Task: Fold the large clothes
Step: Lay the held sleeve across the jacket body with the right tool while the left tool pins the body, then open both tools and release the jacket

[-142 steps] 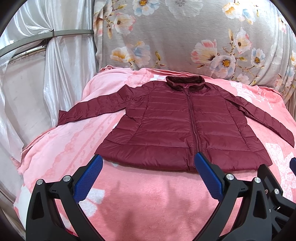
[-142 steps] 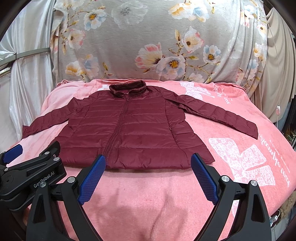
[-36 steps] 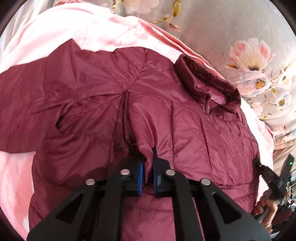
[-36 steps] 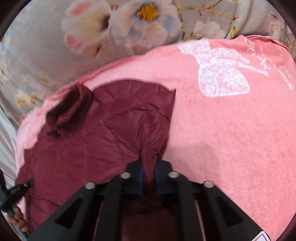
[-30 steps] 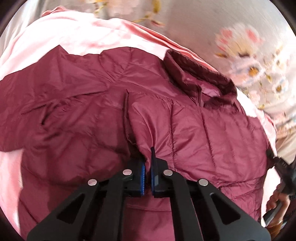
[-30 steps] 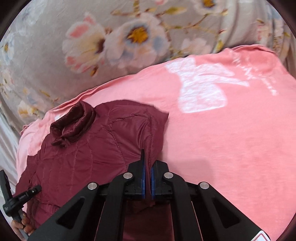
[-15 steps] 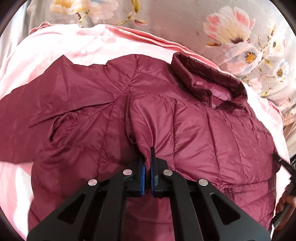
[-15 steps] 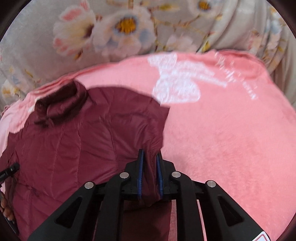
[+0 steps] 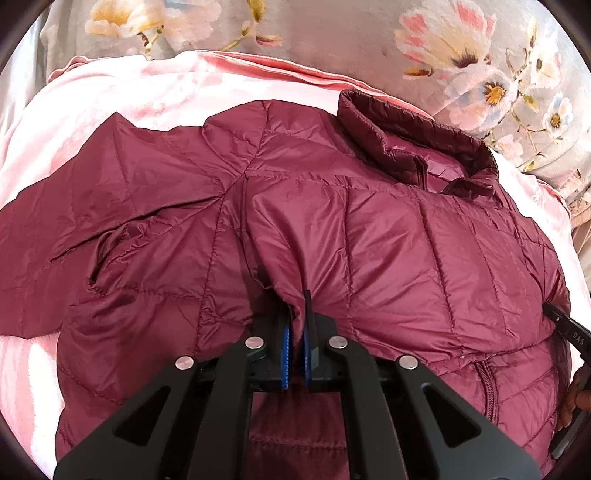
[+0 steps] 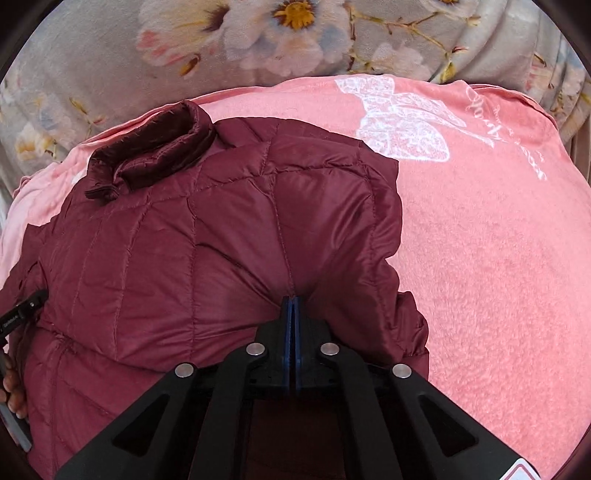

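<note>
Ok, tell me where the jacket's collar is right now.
The collar sits at the jacket's far end, next to the floral cushion: upper right in the left wrist view, upper left in the right.

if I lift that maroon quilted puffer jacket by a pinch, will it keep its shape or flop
The maroon quilted puffer jacket likely flops: fabric puckers into soft folds at the left gripper. Its sheen suggests slippery fabric. Puffy quilting hints it is light for its size.

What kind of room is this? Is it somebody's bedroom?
Probably a bedroom, though I can't be sure. A soft pink blanket is spread out like a bed cover, flowery fabric is draped behind it, and a maroon puffer jacket lies on top, being folded.
</note>
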Available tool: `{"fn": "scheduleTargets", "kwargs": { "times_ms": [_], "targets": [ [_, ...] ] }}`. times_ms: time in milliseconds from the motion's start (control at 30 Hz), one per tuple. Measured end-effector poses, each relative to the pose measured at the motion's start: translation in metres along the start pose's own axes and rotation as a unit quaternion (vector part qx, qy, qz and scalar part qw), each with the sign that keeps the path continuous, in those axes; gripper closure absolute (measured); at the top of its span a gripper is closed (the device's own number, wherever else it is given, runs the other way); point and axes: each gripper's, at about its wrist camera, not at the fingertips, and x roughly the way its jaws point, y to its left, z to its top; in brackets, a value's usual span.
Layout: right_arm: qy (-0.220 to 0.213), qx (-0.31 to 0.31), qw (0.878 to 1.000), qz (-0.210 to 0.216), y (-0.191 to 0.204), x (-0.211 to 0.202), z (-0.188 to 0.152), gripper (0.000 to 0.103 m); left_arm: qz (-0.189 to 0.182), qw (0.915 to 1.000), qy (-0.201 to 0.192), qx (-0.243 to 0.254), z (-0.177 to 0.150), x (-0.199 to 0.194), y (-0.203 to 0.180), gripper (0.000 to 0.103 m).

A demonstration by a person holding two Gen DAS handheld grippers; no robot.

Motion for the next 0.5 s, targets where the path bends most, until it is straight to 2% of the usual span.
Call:
{"fn": "scheduleTargets", "kwargs": {
  "times_ms": [333, 400, 433, 467, 500],
  "targets": [
    [-0.002, 0.000, 1.000, 0.001, -0.001, 0.000, 0.002, 0.103, -0.018, 0.9996, -0.009, -0.021, -0.002, -0.006, 0.011, 0.097],
    [0.000, 0.002, 1.000, 0.006, -0.003, -0.001, 0.003, 0.103, -0.019, 0.9994, -0.012, -0.026, -0.006, -0.014, 0.018, 0.090],
    [-0.001, 0.001, 1.000, 0.004, -0.003, -0.005, 0.003, 0.103, -0.015, 0.9994, -0.012, -0.029, -0.008, -0.020, 0.022, 0.079],
    [-0.004, -0.001, 1.000, -0.008, -0.002, -0.012, 0.003, 0.097, -0.010, 0.9992, -0.016, -0.034, -0.012, -0.032, 0.030, 0.066],
    [-0.010, -0.003, 1.000, -0.019, -0.001, -0.020, 0.002, 0.090, -0.008, 0.9989, -0.026, -0.039, -0.016, -0.046, 0.040, 0.060]
  ]
}}
